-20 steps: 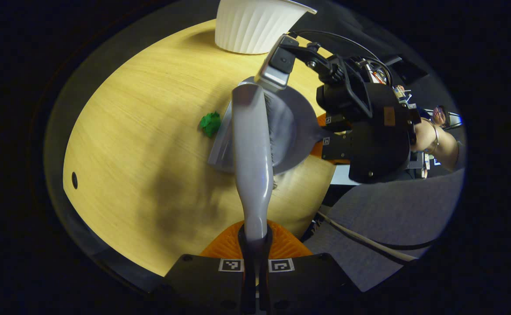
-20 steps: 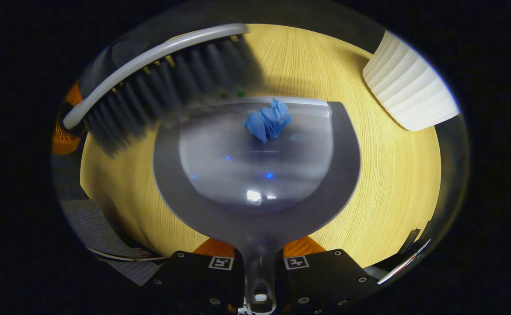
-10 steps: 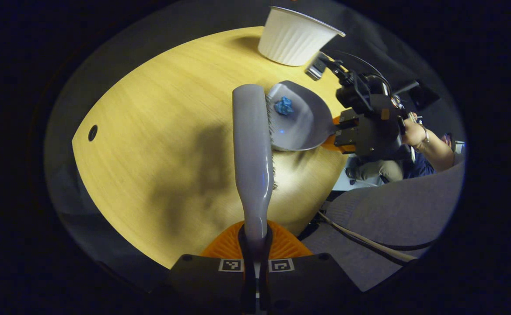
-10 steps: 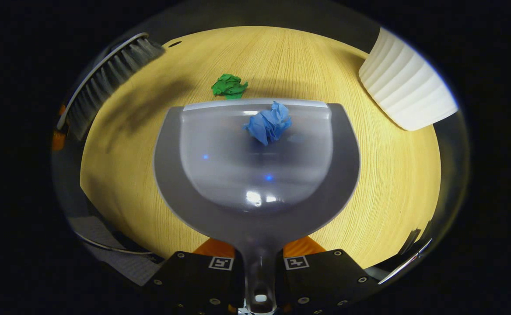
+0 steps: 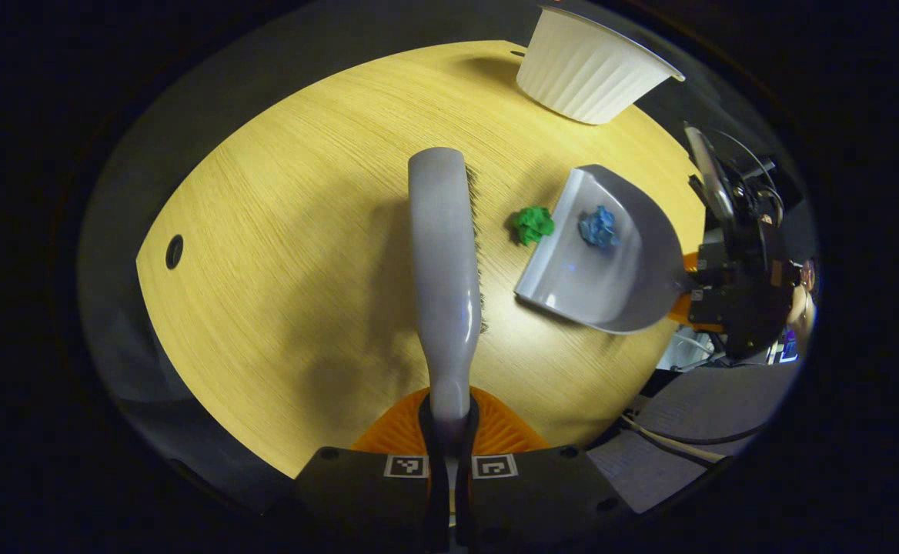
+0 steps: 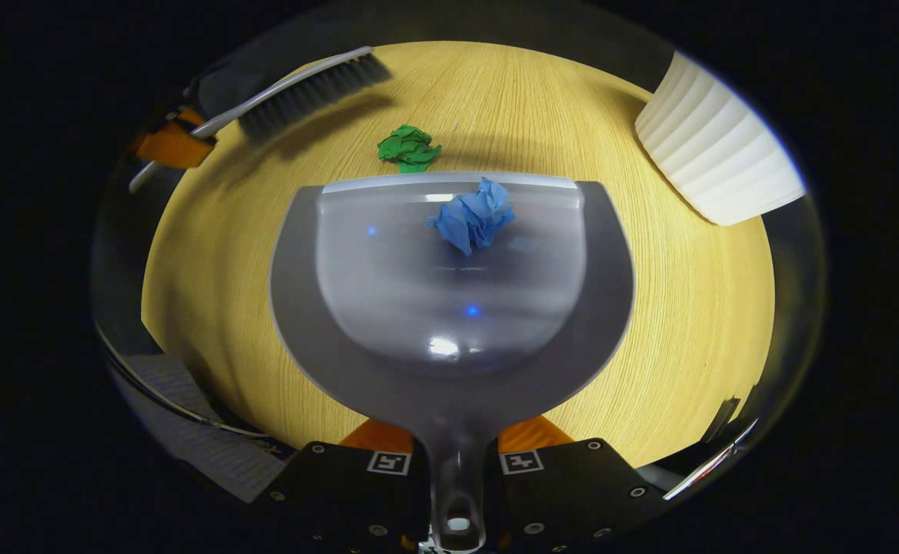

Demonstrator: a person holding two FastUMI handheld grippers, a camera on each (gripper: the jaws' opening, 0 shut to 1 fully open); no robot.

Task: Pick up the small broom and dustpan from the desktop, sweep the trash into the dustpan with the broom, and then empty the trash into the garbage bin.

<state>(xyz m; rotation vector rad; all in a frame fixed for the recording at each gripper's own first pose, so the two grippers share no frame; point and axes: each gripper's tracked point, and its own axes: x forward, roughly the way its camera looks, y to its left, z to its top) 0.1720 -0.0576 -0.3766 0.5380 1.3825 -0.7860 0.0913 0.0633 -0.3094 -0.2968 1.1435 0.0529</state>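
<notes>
Lying on the bare wood just outside the dustpan's front lip, a green paper wad (image 6: 408, 148) is waiting on the desktop (image 5: 280, 254), almost touching the lip, while a blue paper wad (image 6: 472, 218) is already sitting inside the pan near that same edge. The dustpan (image 6: 449, 308) is resting with its lip on the wood and its open mouth facing the green wad; the right gripper (image 6: 457, 492) is clamping its handle between both fingers. Across the wad from the pan, the broom (image 5: 443, 261) is being carried above the wood by the left gripper (image 5: 449, 454), whose fingers are pinching the narrow end of its handle. In the left gripper view the broom's long axis is running straight ahead of that gripper, bristles turned toward the pan side, and the green wad is lying off to that side, between bristles and lip. That likely makes the broom hand the one to act, drawing the bristles sideways toward the pan. A white ribbed garbage bin (image 5: 588, 69) is standing on the desktop beyond the pan, well apart from both wads.
</notes>
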